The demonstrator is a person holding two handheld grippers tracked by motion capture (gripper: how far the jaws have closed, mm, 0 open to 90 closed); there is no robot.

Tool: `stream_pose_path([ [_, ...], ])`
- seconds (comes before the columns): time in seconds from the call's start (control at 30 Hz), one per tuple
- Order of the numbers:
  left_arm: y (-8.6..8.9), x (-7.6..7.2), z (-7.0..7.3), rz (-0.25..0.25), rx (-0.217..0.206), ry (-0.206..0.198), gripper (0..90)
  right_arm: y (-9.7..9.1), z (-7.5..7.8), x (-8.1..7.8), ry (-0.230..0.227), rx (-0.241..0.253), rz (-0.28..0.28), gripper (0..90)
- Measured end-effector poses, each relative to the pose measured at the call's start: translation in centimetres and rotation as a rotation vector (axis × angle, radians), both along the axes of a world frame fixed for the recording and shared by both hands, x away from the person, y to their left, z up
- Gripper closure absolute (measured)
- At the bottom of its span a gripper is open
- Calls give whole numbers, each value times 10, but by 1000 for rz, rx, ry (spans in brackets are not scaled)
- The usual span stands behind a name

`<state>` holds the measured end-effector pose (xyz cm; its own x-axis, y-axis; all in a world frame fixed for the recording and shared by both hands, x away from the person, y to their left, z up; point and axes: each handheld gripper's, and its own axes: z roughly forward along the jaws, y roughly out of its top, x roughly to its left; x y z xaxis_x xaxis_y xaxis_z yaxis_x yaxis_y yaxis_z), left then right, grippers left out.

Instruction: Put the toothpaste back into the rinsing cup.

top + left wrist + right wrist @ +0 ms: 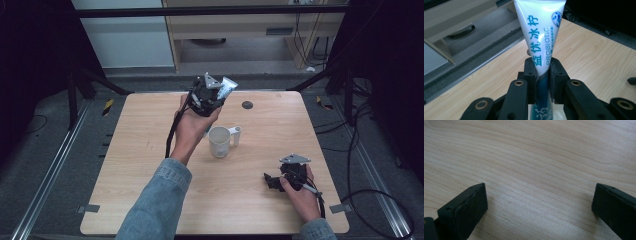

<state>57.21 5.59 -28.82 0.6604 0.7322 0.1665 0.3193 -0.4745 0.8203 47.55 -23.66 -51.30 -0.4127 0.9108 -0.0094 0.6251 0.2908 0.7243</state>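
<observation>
Toothpaste tube (541, 32) sits clamped between my left claw's (542, 72) jaws, pinched low on its body, flat crimped end pointing away from the claw. Below and nearer me stands the white mug (219, 141) on the wooden table (150, 170). I judge I'm carrying the tube; next it needs lining up over the mug's mouth. My right claw (539, 202) rests wide open, holding nothing, over bare wood. The tube's cap end is hidden behind the jaws.

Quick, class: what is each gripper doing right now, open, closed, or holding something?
Left gripper: closed on the toothpaste tube, held up above the table.
Right gripper: open, nothing between its jaws, low over the table.
</observation>
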Motion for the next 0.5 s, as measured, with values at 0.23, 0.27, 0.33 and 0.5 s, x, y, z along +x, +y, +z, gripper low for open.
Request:
stream_pose_path([
  [0.23,-2,5,3,-4,-9,-11,780,0,0,0,1,0,0,4],
  [0.27,-2,6,3,-7,-16,-16,780,0,0,0,1,0,-1,4],
  [0.33,-3,7,3,-11,-30,-29,780,0,0,0,-1,-1,1,4],
  [0.5,-8,6,2,-21,-63,-78,780,-1,0,0,-1,-8,11,4],
])
